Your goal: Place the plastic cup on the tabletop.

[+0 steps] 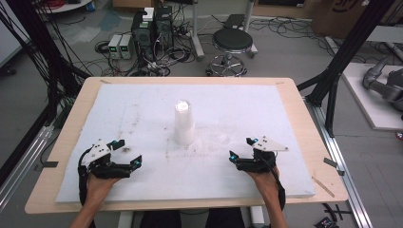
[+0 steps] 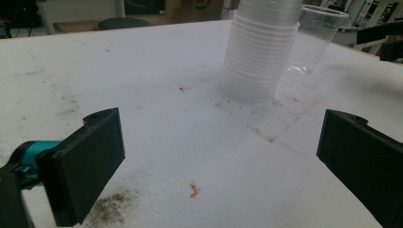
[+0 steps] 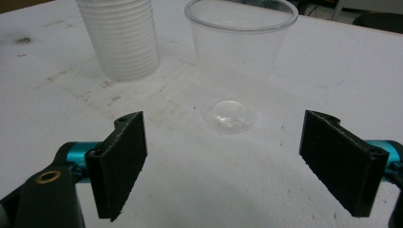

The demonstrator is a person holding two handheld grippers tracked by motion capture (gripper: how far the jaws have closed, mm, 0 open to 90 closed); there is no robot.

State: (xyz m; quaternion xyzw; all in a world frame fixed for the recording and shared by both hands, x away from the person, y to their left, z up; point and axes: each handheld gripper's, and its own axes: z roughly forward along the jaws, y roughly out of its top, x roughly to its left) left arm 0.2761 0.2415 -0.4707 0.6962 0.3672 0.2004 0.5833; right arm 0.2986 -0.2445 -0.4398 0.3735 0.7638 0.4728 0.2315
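A tall stack of clear plastic cups (image 1: 184, 122) stands upright in the middle of the white foam board (image 1: 142, 109). Just to its right sits a single clear cup (image 1: 222, 137), faint against the board. My left gripper (image 1: 128, 152) rests open at the board's front left, well short of the stack. At the front right my right gripper (image 1: 241, 148) is open too, a little nearer than the single cup. In the left gripper view the stack (image 2: 259, 52) and single cup (image 2: 316, 38) lie ahead of the open left gripper (image 2: 218, 156). The right gripper view has the single cup (image 3: 237, 57) upright straight ahead of the open right gripper (image 3: 223, 161), with the stack (image 3: 124, 38) left of it.
The foam board lies on a wooden table (image 1: 71, 123). Dirt smudges (image 2: 111, 211) and a small red scrap (image 2: 195, 190) mark the foam near the left gripper. Beyond the far edge stand a black stool (image 1: 232, 42) and computer boxes (image 1: 152, 31). Black frame posts (image 1: 349, 52) rise at the right.
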